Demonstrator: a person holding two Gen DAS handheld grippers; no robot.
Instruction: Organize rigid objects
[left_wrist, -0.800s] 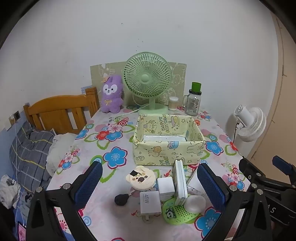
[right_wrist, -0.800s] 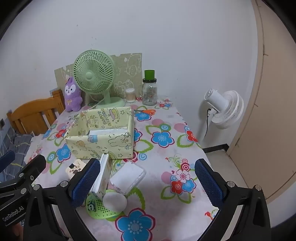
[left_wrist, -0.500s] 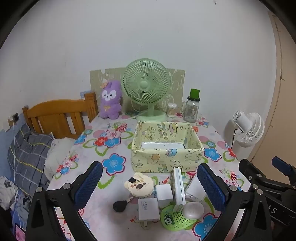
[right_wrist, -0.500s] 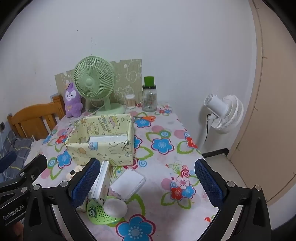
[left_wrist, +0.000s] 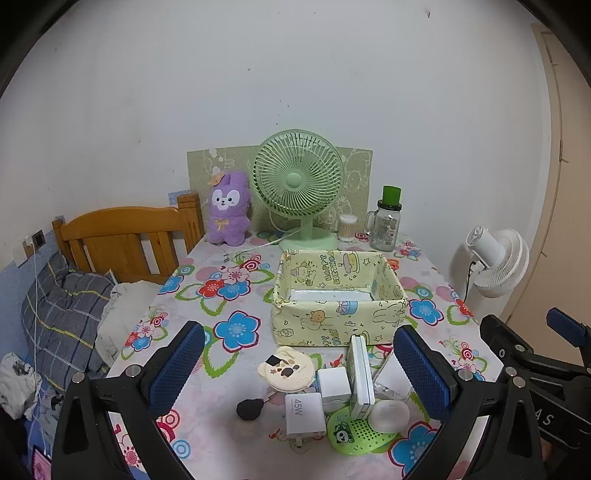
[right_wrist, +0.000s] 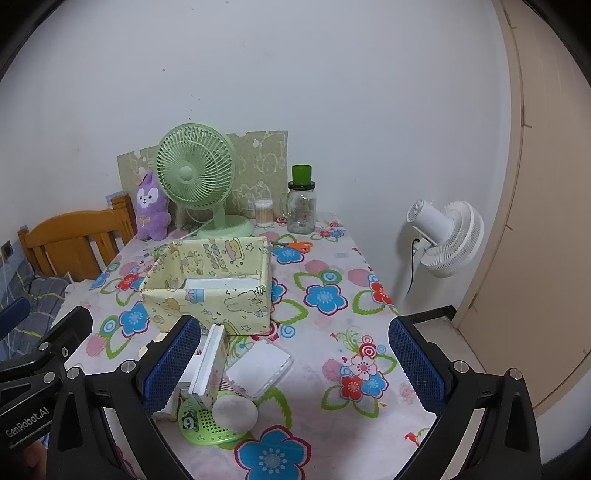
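Observation:
A pale yellow cartoon-print box (left_wrist: 338, 325) (right_wrist: 207, 301) stands open on the floral table. In front of it lies a cluster: a bear-shaped round case (left_wrist: 286, 371), a white 45W charger (left_wrist: 304, 410), a white cube adapter (left_wrist: 333, 382), a thin white box on edge (left_wrist: 360, 373) (right_wrist: 208, 363), a white egg-shaped thing (left_wrist: 389, 413) (right_wrist: 234, 411) on a green perforated disc (left_wrist: 360, 432) (right_wrist: 201, 424), a clear flat case (right_wrist: 258, 367) and a small black thing (left_wrist: 249, 408). My left gripper (left_wrist: 299, 373) and right gripper (right_wrist: 291, 363) are open and empty, above the near table edge.
A green desk fan (left_wrist: 299, 184), purple plush (left_wrist: 227, 208), green-lidded jar (left_wrist: 386, 223), cotton-swab tub (left_wrist: 347, 227) and orange scissors (right_wrist: 299, 245) sit at the table's back. A white floor fan (right_wrist: 448, 238) stands right. A wooden bed frame (left_wrist: 122, 240) with bedding is left.
Both grippers have drawn back and up from the table; the box and clutter sit lower and smaller in both views. Nothing on the table has moved.

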